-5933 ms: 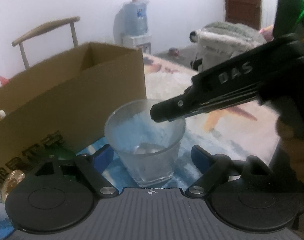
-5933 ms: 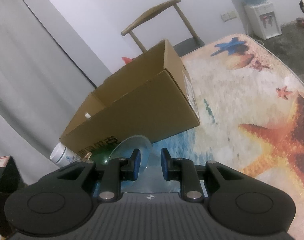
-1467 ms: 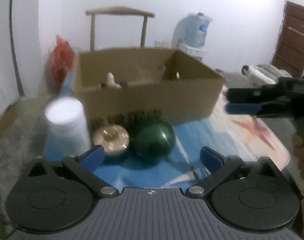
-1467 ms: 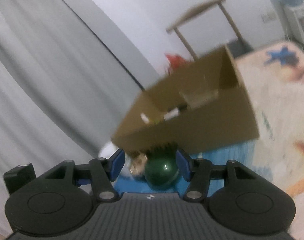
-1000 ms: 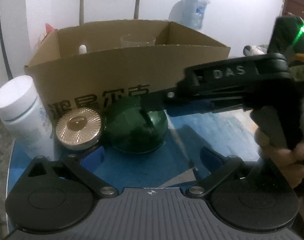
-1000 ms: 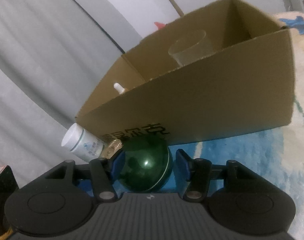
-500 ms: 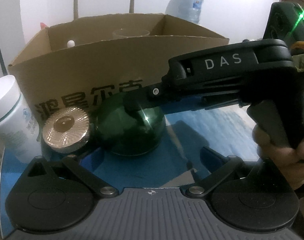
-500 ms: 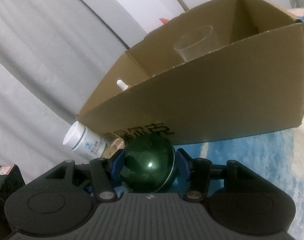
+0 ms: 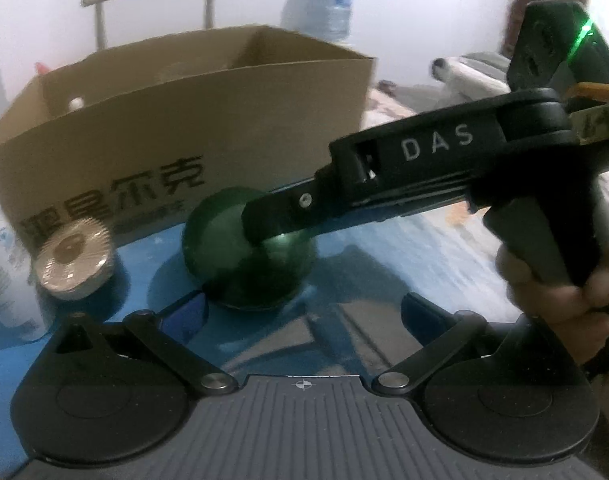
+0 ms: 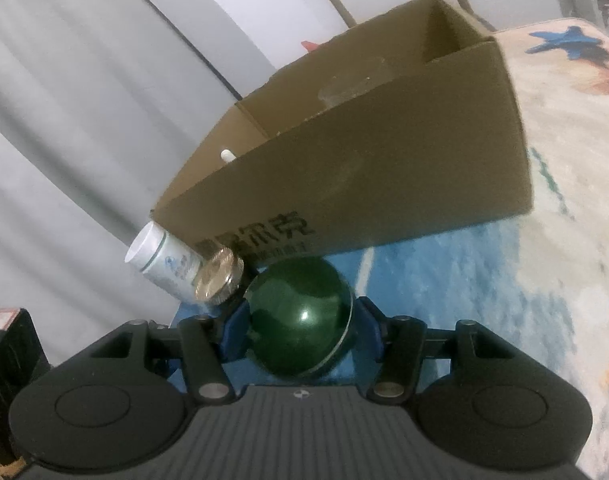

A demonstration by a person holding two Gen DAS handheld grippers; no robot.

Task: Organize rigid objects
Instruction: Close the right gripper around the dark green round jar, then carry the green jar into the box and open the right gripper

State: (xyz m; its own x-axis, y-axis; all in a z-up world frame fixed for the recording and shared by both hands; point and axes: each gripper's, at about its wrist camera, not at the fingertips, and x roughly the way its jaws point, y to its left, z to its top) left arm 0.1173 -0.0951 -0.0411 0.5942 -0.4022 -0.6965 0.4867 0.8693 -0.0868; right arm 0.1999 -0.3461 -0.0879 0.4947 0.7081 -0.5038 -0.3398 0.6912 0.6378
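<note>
A dark green glossy ball [image 10: 300, 320] rests on the blue part of the mat, just in front of the cardboard box [image 10: 384, 184]. My right gripper [image 10: 300, 336] is open and straddles the ball, a blue pad close on each side, not visibly pressing. In the left wrist view the right gripper [image 9: 264, 232] reaches in from the right over the green ball [image 9: 224, 256], held by a hand [image 9: 560, 296]. My left gripper [image 9: 302, 312] hangs open and empty, just short of the ball. A clear glass [image 10: 344, 88] and a small white-capped bottle [image 10: 226, 156] stand inside the box.
A gold ribbed-lid jar [image 10: 218, 276] and a white bottle [image 10: 160, 260] sit left of the ball against the box front [image 9: 184, 152]. A wooden chair [image 9: 152, 4] and a water dispenser [image 9: 324, 4] stand behind. The starfish mat [image 10: 564, 240] extends right; grey curtain [image 10: 64, 120] on the left.
My right gripper has slid forward, so the green ball now lies fully between its pads. Jaw width looks unchanged. The left view has tilted slightly.
</note>
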